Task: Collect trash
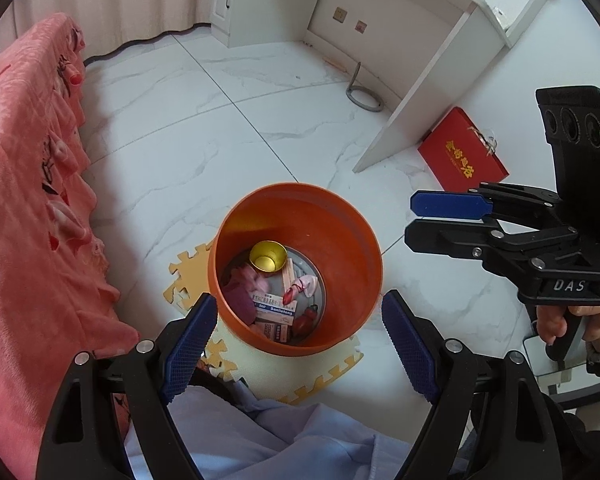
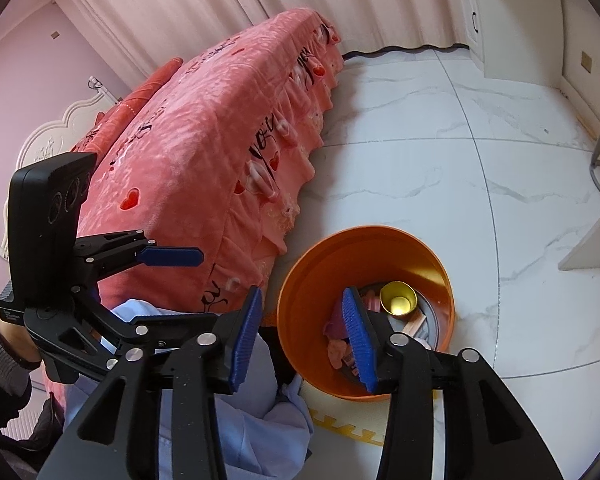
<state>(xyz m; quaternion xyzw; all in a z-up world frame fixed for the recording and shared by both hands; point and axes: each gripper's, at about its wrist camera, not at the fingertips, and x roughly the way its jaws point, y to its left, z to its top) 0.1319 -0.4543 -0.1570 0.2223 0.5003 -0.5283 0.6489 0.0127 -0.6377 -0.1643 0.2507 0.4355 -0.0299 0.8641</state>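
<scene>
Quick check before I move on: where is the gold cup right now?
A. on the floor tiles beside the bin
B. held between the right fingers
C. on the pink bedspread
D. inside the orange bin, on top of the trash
D: the gold cup lies inside the orange bin among the wrappers and boxes, and neither gripper holds it.

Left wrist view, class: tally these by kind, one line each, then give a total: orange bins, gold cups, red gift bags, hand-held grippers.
Orange bin: 1
Gold cup: 1
Red gift bag: 1
Hand-held gripper: 2 (left hand-held gripper, right hand-held gripper)
Total: 5
</scene>
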